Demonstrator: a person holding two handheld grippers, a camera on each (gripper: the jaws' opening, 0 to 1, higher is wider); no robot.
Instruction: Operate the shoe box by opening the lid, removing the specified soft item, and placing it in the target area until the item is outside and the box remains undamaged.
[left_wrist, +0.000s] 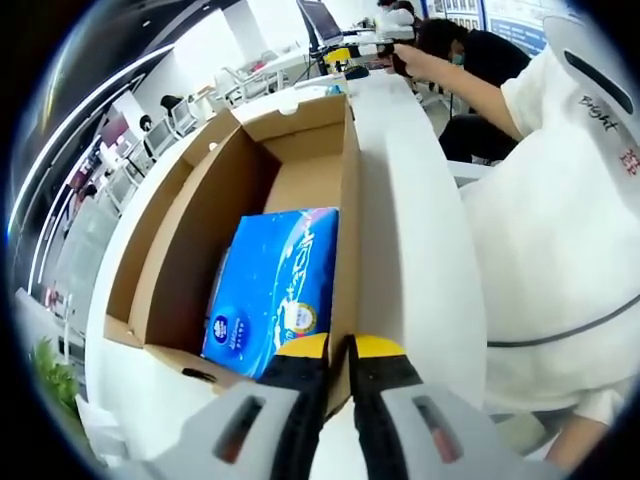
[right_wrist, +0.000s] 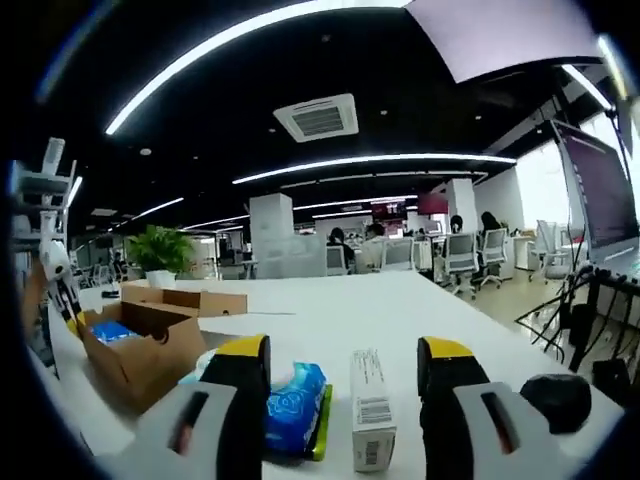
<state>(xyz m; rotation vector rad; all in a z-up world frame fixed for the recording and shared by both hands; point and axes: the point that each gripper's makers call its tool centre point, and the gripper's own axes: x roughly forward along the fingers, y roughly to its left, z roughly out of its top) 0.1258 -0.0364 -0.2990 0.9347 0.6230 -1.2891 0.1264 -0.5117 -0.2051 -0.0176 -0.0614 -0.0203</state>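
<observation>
At the near edge of the white desk (left_wrist: 410, 200), the cardboard box (left_wrist: 190, 230) stands with its flaps folded outward, so the lid step reads as done. The left gripper (left_wrist: 338, 365) has its yellow-tipped jaws nearly closed about the box's near-right wall; the wall edge appears to pass between them, though whether they press it cannot be told. The blue soft pack (left_wrist: 272, 285) lies inside on the box floor, against that same wall, just ahead of and slightly left of the jaws, untouched.

In the right gripper view, the right gripper (right_wrist: 343, 375) hovers wide open and empty above the desk. Between its jaws lie a blue wipes packet (right_wrist: 296, 408) and a small white carton (right_wrist: 371, 410), side by side. The box (right_wrist: 150, 345) sits off to the left near the desk edge, the left gripper (right_wrist: 62, 285) beside it.

Judgement: removal is in hand but not begun. The next move calls for one gripper steadying the wall without crushing it while jaws open, reach inside and take the pack.
</observation>
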